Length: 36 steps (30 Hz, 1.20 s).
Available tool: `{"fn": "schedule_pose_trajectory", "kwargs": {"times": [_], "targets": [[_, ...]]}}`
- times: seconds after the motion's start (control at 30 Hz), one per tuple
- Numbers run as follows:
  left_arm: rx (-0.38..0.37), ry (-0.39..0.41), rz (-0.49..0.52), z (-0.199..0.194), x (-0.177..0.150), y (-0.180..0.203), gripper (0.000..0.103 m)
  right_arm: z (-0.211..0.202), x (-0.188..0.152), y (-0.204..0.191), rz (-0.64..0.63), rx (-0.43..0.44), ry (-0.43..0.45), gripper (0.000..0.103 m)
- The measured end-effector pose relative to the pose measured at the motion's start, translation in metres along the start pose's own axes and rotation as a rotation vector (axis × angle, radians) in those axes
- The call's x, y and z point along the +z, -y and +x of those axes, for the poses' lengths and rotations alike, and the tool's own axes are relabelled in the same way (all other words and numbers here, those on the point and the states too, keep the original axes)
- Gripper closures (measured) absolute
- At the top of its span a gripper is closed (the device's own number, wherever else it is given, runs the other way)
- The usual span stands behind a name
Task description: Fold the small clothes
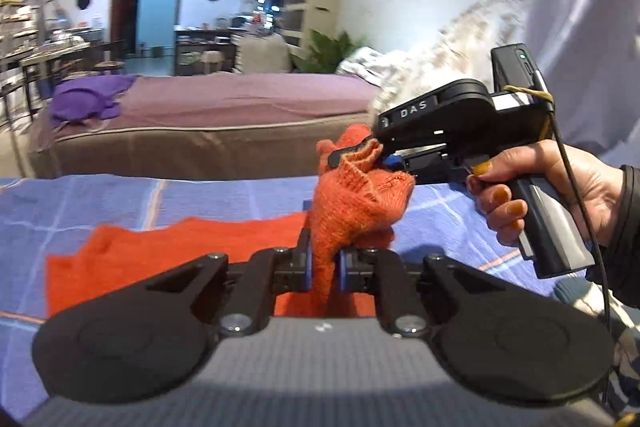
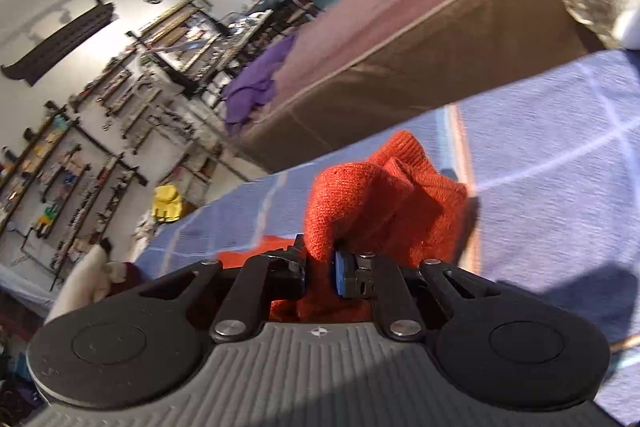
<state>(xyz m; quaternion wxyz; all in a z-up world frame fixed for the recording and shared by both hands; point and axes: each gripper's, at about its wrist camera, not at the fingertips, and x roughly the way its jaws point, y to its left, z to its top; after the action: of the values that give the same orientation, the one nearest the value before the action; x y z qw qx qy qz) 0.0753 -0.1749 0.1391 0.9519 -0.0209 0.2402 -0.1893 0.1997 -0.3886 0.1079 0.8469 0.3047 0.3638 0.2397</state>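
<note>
Purple cloth (image 1: 86, 101) on bed (image 1: 224, 115)

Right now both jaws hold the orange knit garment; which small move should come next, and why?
Probably draw the left gripper and right gripper apart sideways. Both are shut on one bunched corner of the orange knit garment, lifted off the blue checked sheet, so it needs spreading before folding.

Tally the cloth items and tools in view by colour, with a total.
Orange knit garment: 1
Purple garment on the far bed: 1
Blue checked cloth under the work: 1
Black grippers, left gripper, right gripper: 2
Total: 5
</note>
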Motion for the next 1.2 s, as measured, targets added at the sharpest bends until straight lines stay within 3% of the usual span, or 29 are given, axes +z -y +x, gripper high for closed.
{"fn": "schedule_pose_trajectory", "kwargs": {"times": [0.13,0.27,0.33,0.4,0.47,0.53,0.57,0.63,0.73,0.83,0.9,1.07,1.13,1.2], "targets": [[0.143,-0.013,-0.188,-0.048,-0.017,-0.073,0.093,0.078,-0.008,-0.086,-0.134,0.088,-0.107,0.08],[0.254,-0.11,-0.356,-0.059,-0.053,-0.131,0.091,0.159,-0.045,-0.134,-0.234,0.006,-0.242,0.078],[0.28,-0.174,-0.501,-0.071,-0.074,-0.169,0.068,0.189,-0.068,-0.144,-0.287,-0.071,-0.291,0.059],[0.255,-0.208,-0.63,-0.079,-0.094,-0.194,0.049,0.196,-0.083,-0.147,-0.322,-0.086,-0.303,0.054],[0.2,-0.191,-0.721,-0.096,-0.111,-0.215,0.047,0.183,-0.083,-0.146,-0.309,-0.041,-0.248,0.041],[0.156,-0.183,-0.763,-0.101,-0.12,-0.219,0.027,0.164,-0.077,-0.143,-0.305,-0.021,-0.196,0.006],[0.123,-0.178,-0.779,-0.099,-0.122,-0.222,0.021,0.158,-0.073,-0.144,-0.312,-0.02,-0.156,0.001],[0.074,-0.184,-0.815,-0.088,-0.124,-0.225,0.017,0.137,-0.064,-0.134,-0.322,-0.045,-0.09,0.0],[0.032,-0.225,-0.827,-0.067,-0.126,-0.222,0.012,0.118,-0.051,-0.105,-0.272,-0.118,-0.063,0.0],[0.016,-0.25,-0.815,-0.049,-0.129,-0.213,0.011,0.098,-0.051,-0.062,-0.172,-0.184,-0.061,0.0],[0.013,-0.218,-0.82,-0.039,-0.135,-0.211,0.011,0.088,-0.058,-0.034,-0.089,-0.204,-0.073,0.0],[0.022,-0.137,-0.874,-0.017,-0.138,-0.209,0.016,0.089,-0.089,0.015,0.139,-0.122,-0.149,0.0],[0.043,-0.116,-0.884,-0.004,-0.136,-0.215,0.042,0.098,-0.098,0.023,0.212,-0.081,-0.117,0.0],[0.046,-0.12,-0.937,0.008,-0.135,-0.223,0.054,0.11,-0.1,0.023,0.262,-0.02,-0.07,0.0]]}}
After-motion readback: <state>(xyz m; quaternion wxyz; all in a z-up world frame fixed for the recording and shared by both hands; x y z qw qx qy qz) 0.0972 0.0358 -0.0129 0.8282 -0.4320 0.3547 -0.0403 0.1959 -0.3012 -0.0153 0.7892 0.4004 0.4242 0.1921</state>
